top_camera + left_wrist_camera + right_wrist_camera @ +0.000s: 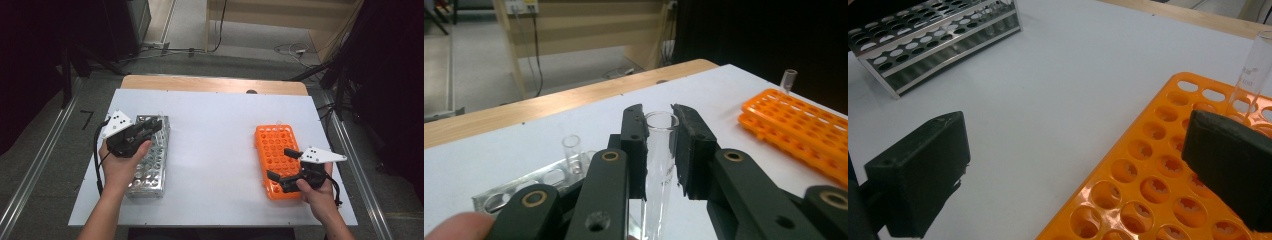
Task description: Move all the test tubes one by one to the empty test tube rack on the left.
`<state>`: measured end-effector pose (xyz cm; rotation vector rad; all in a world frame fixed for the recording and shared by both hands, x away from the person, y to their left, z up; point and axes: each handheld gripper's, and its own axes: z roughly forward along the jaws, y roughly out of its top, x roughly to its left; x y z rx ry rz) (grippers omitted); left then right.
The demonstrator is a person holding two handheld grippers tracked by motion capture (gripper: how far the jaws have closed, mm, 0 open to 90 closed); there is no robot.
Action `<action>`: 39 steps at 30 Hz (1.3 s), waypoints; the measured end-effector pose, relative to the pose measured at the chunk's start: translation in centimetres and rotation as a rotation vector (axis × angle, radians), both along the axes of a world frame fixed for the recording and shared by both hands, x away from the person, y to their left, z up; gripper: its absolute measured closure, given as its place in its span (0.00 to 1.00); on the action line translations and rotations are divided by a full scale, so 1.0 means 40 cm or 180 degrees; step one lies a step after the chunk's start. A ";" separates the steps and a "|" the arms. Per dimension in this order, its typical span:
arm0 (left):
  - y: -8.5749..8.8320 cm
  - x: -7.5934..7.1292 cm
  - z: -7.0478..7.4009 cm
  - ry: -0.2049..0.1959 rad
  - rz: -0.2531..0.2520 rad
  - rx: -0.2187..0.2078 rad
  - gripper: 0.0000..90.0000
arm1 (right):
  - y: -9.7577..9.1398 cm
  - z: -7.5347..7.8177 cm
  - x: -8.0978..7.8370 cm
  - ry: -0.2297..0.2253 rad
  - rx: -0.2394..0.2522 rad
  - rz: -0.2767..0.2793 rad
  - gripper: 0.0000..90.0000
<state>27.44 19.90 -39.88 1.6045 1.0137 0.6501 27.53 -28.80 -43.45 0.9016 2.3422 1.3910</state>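
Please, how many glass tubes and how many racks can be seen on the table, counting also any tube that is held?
Glass tubes: 3 (held tube in the left claw, tube in metal rack, tube in orange rack)
Racks: 2 (metal rack, orange rack)
Total: 5

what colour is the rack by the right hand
Orange rack, clearest in the right gripper view.

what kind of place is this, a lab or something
Probably a lab-style test bench set up for recording: a white table holds a metal test tube rack and an orange rack, a glass tube sits in the left gripper, and cables trail across the floor.
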 end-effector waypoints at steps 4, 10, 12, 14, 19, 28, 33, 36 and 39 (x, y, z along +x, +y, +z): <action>0.005 0.014 -0.007 0.0018 0.0076 -0.0055 0.85 | -0.001 0.000 -0.001 -0.0013 0.0003 -0.0011 0.00; -0.005 0.029 -0.022 0.0001 0.0156 0.0011 0.85 | -0.001 0.000 -0.001 -0.0018 0.0004 -0.0015 0.00; -0.009 0.033 -0.026 -0.0016 0.0181 0.0021 0.85 | -0.002 0.001 -0.001 -0.0023 0.0004 -0.0012 0.00; -0.011 0.037 -0.031 -0.0018 0.0212 0.0046 0.85 | -0.002 0.001 -0.001 -0.0025 0.0005 -0.0010 0.00; -0.010 0.047 -0.053 0.0037 0.0276 0.0028 0.85 | -0.001 0.002 -0.002 -0.0023 0.0008 0.0002 0.00; -0.021 0.037 -0.074 0.0256 0.0347 0.0235 0.85 | 0.004 0.000 -0.004 -0.0029 -0.0018 0.0025 0.00; -0.032 0.036 -0.075 0.0381 0.0351 0.0346 0.84 | 0.004 0.002 -0.004 -0.0039 -0.0019 0.0013 0.00; -0.034 0.036 -0.077 0.0482 0.0373 0.0386 0.84 | 0.005 0.001 -0.004 -0.0029 -0.0023 0.0005 0.00; -0.034 0.035 -0.077 0.0544 0.0373 0.0388 0.84 | 0.004 0.001 -0.004 -0.0029 -0.0025 0.0004 0.00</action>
